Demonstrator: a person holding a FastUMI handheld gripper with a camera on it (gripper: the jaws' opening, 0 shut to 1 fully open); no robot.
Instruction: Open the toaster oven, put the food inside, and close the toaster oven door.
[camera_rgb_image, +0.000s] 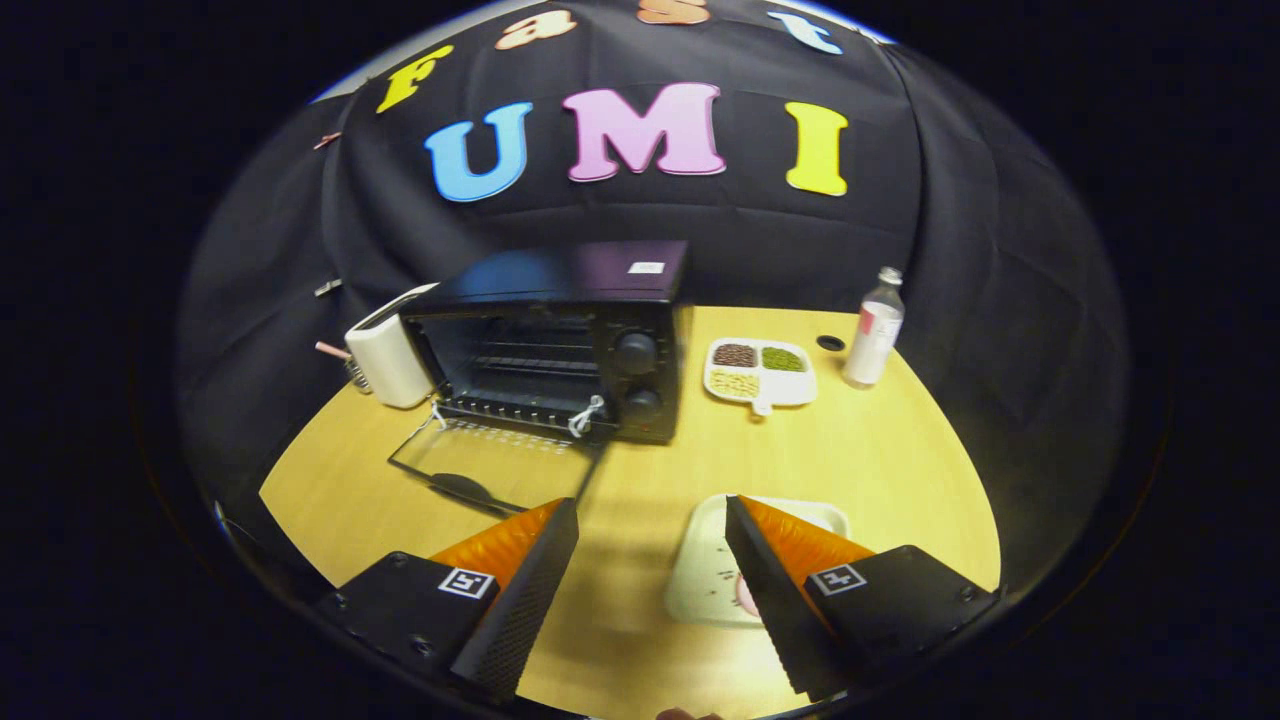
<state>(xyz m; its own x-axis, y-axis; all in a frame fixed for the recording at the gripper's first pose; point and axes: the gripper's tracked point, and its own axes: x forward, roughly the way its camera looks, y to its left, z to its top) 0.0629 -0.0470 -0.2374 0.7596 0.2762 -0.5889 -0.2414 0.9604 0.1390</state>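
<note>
A black toaster oven stands on the wooden table beyond my fingers, to the left. Its glass door hangs fully down, flat on the table, with the handle toward me; the rack inside looks bare. My gripper is open, with nothing between the fingers. A pale square plate lies just ahead, partly under the right finger. A pinkish piece of food on it peeks out beside that finger; most of it is hidden.
A white appliance stands against the oven's left side. Right of the oven sit a divided dish of beans and a clear bottle. A small dark hole marks the tabletop behind the dish.
</note>
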